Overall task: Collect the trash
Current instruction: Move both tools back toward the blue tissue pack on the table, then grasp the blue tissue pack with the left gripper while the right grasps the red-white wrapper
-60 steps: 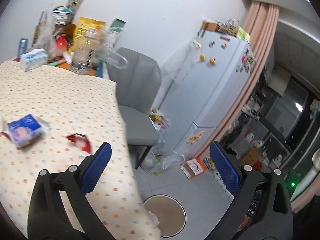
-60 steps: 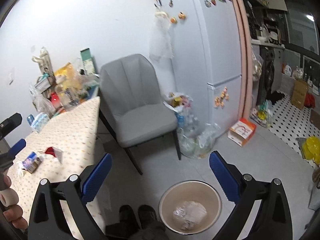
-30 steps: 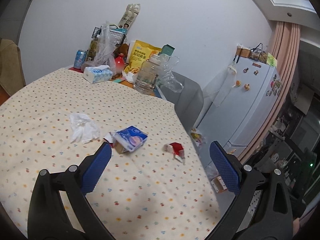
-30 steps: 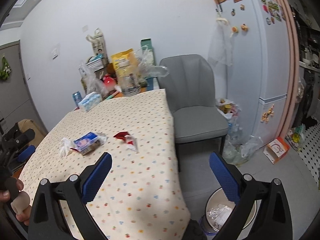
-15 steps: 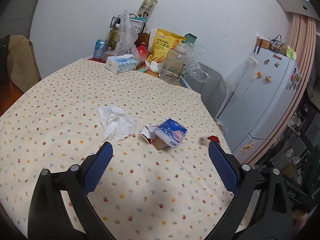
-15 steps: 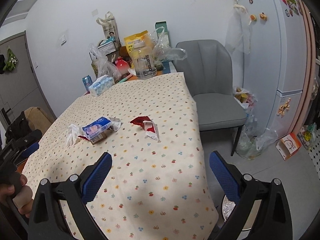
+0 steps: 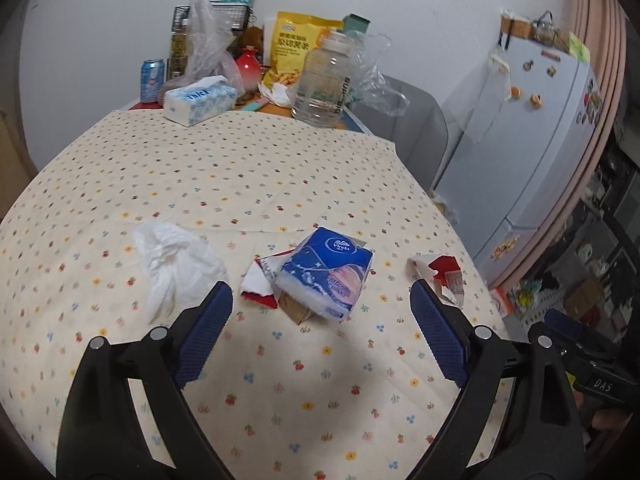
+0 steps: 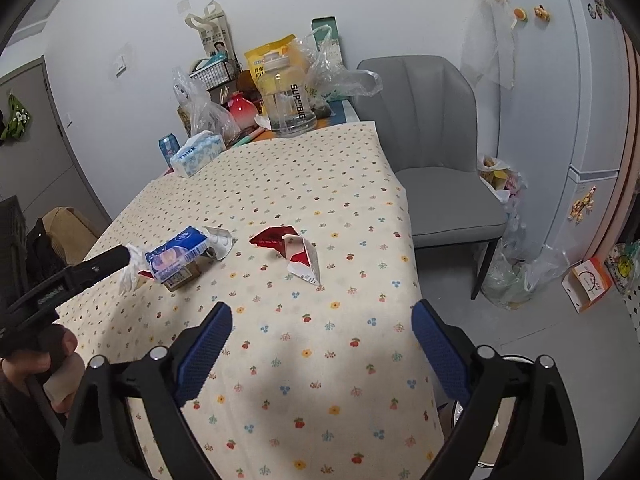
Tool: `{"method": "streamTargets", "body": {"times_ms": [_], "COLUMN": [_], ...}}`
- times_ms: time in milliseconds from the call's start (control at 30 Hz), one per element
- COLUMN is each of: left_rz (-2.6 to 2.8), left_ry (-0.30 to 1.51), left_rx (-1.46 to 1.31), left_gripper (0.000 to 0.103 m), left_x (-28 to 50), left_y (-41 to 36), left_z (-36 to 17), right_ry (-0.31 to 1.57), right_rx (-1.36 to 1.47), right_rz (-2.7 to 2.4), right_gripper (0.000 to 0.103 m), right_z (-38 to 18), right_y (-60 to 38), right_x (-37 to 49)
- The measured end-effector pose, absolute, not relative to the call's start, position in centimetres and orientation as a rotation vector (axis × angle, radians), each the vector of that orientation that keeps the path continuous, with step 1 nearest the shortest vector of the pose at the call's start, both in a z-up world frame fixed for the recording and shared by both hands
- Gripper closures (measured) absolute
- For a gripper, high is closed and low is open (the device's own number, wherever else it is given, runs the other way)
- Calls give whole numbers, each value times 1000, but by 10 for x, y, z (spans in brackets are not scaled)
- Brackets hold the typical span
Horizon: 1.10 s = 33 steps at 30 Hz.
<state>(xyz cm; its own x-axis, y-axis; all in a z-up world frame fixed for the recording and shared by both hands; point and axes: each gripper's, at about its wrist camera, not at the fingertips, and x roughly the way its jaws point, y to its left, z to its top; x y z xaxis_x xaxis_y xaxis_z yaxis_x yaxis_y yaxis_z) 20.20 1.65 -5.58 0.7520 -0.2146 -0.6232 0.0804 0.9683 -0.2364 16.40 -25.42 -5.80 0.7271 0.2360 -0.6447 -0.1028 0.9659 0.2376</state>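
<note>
1. Blue pads on my left gripper (image 7: 320,332) stand wide apart with nothing between them; the jaws have just been narrowing a little. It hangs over the tablecloth (image 7: 240,184), pointing at the litter.
2. My right gripper (image 8: 320,348) is likewise spread with nothing held, its jaws also just narrowed slightly, over the near end of the same cloth.
3. Straight beyond the left gripper lies a blue tissue pack (image 7: 326,274), tilted on a small brown carton (image 7: 294,308), with a red-and-white scrap (image 7: 258,280) touching its left side.
4. A crumpled white tissue (image 7: 176,264) lies left of that pile, just beside the left pad.
5. A torn red wrapper (image 8: 292,252) lies apart to the right, near the table edge, beyond my right gripper.
6. My left hand (image 8: 44,356) shows at the edge of the right view.
7. At the far end stand a tissue box (image 7: 200,100), a clear jug (image 7: 324,80), a can (image 7: 152,76) and bags.
8. A grey chair (image 8: 436,160) stands beside the table, a fridge (image 8: 560,80) behind it.
</note>
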Motion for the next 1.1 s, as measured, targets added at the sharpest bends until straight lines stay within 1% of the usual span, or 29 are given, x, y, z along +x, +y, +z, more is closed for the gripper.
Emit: {"method": "streamTargets", "body": {"times_ms": [233, 567, 600, 633, 667, 700, 733, 767, 800, 867, 967, 1033, 1100], "left_rz": [-162, -111, -121, -127, -134, -139, -147, -152, -153, -150, -136, -122, -110], "left_ry": [736, 782, 784, 794, 809, 811, 804, 800, 796, 782, 761, 750, 740], "left_rx": [-102, 13, 4, -3, -10, -20, -33, -37, -41, -65, -118, -147, -173], "left_gripper": [13, 14, 22, 37, 44, 46, 54, 57, 62, 66, 70, 70, 70], "left_x": [231, 255, 255, 257, 258, 258, 255, 253, 251, 244, 231, 224, 217], "left_y": [-2, -13, -13, -12, -11, -10, -8, -7, -6, 0, 15, 26, 35], "left_z": [-62, -83, -84, -86, -88, -89, -87, -85, -84, -78, -71, -66, -63], "right_ry": [777, 785, 788, 790, 795, 803, 808, 814, 821, 840, 859, 867, 878], "right_rx": [201, 181, 176, 171, 163, 153, 148, 144, 140, 138, 124, 113, 112], "right_rz": [214, 243, 245, 248, 251, 255, 258, 259, 257, 256, 262, 261, 260], "right_gripper": [23, 23, 23, 23, 23, 24, 27, 30, 31, 39, 47, 52, 55], "right_z": [-62, -60, -61, -61, -62, -64, -65, -67, -68, -72, -75, -78, -81], "right_y": [-250, -241, -239, -238, -237, -235, -233, -232, -231, -229, -225, -222, -220], "right_x": [184, 196, 198, 200, 203, 207, 210, 213, 217, 225, 234, 241, 247]}}
